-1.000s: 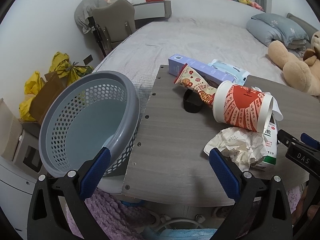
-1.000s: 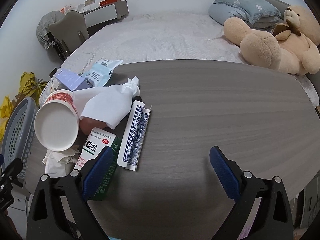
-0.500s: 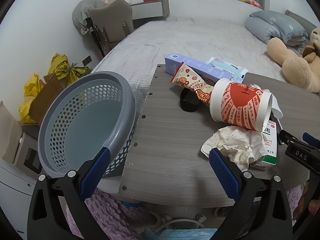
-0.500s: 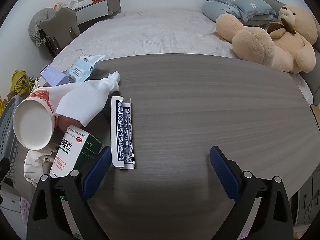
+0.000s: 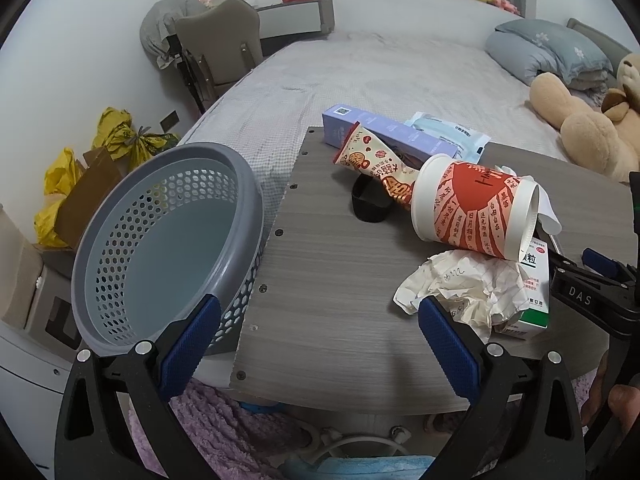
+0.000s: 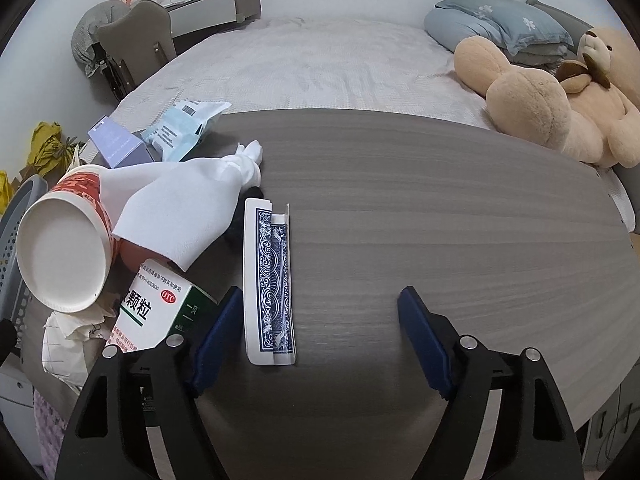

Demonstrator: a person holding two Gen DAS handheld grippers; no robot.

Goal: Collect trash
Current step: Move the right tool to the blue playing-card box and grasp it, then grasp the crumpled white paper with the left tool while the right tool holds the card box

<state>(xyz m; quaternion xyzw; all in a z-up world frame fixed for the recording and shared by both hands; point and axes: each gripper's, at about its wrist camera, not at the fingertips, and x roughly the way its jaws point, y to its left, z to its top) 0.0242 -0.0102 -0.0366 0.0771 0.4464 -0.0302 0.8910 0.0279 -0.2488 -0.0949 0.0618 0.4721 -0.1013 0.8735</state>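
Trash lies on the grey wooden table [image 5: 332, 280]: a red and white paper cup [image 5: 472, 208] on its side, crumpled paper [image 5: 464, 288], a green and white medicine box [image 6: 160, 308], a snack wrapper [image 5: 372, 160], a purple box [image 5: 384, 132], a blue wipes pack [image 6: 180, 128], a white tissue [image 6: 188, 204] and a blue-patterned card box [image 6: 270, 284]. A grey perforated basket [image 5: 160, 240] stands at the table's left edge. My left gripper [image 5: 320, 336] is open and empty between basket and crumpled paper. My right gripper [image 6: 316, 332] is open and empty, its left finger beside the card box.
A bed [image 6: 320, 64] lies behind the table with pillows [image 6: 500, 24] and a teddy bear [image 6: 560, 100]. A chair [image 5: 216, 48] and yellow bags [image 5: 116, 140] stand at the left. A purple rug [image 5: 224, 432] lies under the table.
My right gripper has moved right and forward, so the card box now lies just inside its left finger, and the jaws have narrowed a little. My left gripper has drifted slightly.
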